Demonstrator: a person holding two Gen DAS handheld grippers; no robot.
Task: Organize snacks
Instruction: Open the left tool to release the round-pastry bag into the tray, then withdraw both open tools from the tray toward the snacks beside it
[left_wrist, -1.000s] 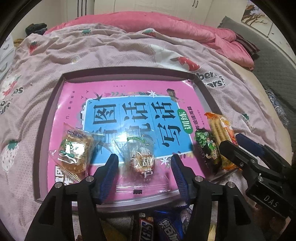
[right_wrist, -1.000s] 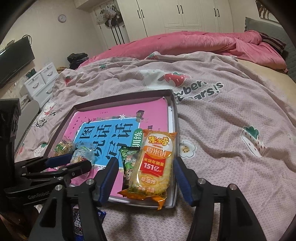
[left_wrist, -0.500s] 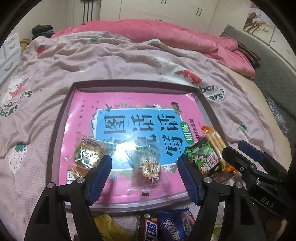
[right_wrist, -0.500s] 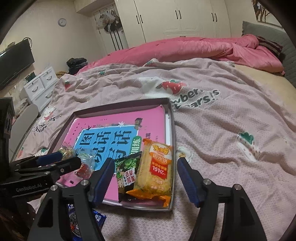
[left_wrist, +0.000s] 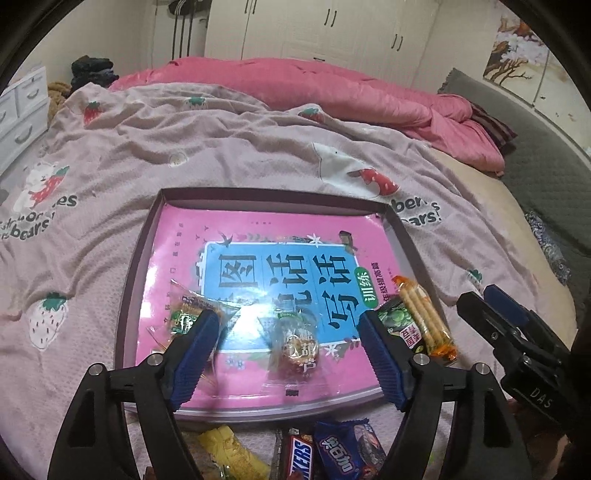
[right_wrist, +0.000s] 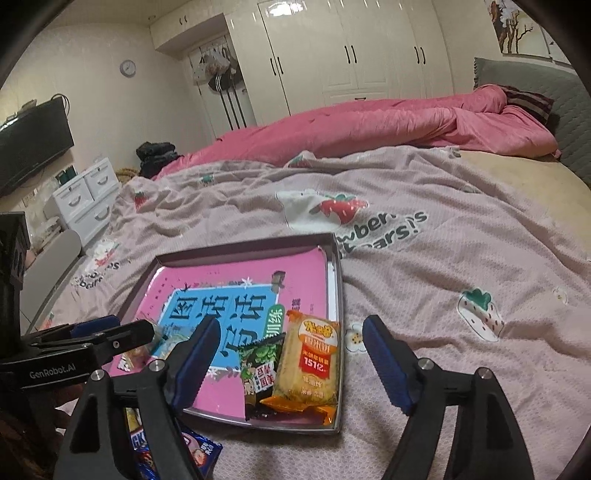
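Snacks sit along the tray's (left_wrist: 140, 258) near edge; my left gripper (left_wrist: 288, 354) and right gripper (right_wrist: 291, 362) have just been opening and hang wide, empty. Reaching back carelessly could knock the rice cracker (right_wrist: 308, 363) overboard.

**A bedroom around the bed**

A mauve blanket (right_wrist: 424, 280) printed with strawberries and bears covers the bed across the middle of both views. Behind it a rumpled pink duvet (right_wrist: 369, 129) stretches across the far side, ending at a grey quilted headboard (right_wrist: 554, 110) at the right edge. White wardrobe doors (right_wrist: 351, 48) fill the upper centre. At upper left hangs a round wall clock (right_wrist: 127, 68); below it, a dark television (right_wrist: 29, 144) and white drawers (right_wrist: 85, 195). A tree painting (left_wrist: 513, 48) hangs at upper right in the left wrist view.
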